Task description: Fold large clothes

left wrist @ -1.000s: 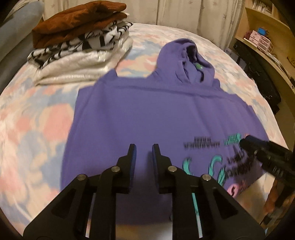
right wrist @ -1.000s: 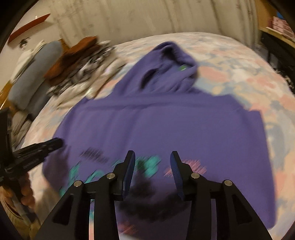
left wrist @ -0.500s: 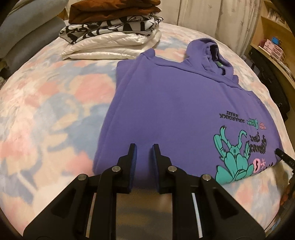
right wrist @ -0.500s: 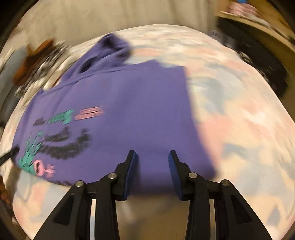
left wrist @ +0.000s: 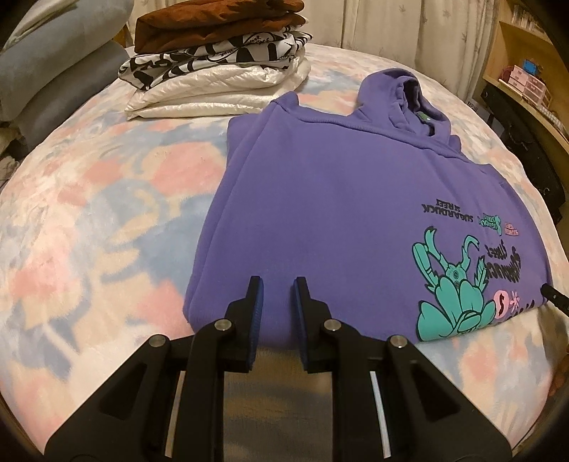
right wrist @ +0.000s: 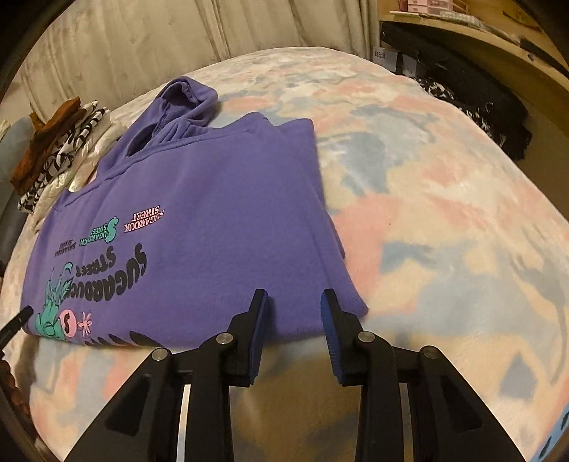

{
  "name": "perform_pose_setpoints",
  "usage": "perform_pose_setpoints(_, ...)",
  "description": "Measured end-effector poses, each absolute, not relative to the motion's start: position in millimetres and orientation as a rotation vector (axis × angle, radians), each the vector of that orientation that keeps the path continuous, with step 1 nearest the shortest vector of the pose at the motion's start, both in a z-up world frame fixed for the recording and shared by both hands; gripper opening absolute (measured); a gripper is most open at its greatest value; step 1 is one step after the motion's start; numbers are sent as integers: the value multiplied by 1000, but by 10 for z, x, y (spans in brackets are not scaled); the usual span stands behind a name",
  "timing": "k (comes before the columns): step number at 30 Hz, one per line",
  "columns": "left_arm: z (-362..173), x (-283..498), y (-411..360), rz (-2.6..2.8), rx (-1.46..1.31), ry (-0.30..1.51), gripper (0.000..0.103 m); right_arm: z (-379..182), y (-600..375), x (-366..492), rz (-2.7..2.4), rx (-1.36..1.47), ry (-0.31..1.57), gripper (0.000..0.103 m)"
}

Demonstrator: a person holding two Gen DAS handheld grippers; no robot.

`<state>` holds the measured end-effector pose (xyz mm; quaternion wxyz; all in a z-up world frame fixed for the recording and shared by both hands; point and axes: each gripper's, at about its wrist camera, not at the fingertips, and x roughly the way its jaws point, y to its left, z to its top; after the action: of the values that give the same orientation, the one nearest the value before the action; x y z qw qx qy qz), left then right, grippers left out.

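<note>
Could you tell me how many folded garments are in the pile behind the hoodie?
3: a brown one on top, a black-and-white one in the middle, a white one at the bottom. More may be hidden.

All the readable print sits on the purple hoodie (right wrist: 220, 220), and it appears upside down from both wrist views. In the right wrist view, pink lettering near the chest reads "SUGARDUK STREET" (right wrist: 144, 221); beside it a teal-and-black line (right wrist: 97, 236) seems to read "SUGARDUCK STREET". Below those, big black bubble letters (right wrist: 110, 275) spell "SUGARDUCK STREET" (the end of the first word is cut off by the teal creature graphic). In the left wrist view a small black line (left wrist: 448, 210) reads "SUGARDUCK STREET". A box (right wrist: 385, 55) by the shelf carries dark print, too small to read.
</note>
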<state>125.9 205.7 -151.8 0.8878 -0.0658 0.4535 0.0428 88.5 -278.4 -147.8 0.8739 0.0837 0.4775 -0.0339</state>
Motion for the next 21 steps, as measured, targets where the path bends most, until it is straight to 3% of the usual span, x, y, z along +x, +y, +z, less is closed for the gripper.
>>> perform_pose_setpoints(5, -1514, 1291, 2115, 36, -246, 953, 37, -1512, -2779, 1098, -68, 169, 1024, 33)
perform_pose_setpoints(13, -1344, 1388, 2063, 29, -221, 994, 41, -1411, -2732, 1253, -28, 136, 1084, 36)
perform_pose_setpoints(21, -579, 1810, 1826, 20, 32, 887, 48, -700, -2693, 1706, 48, 51, 1031, 36)
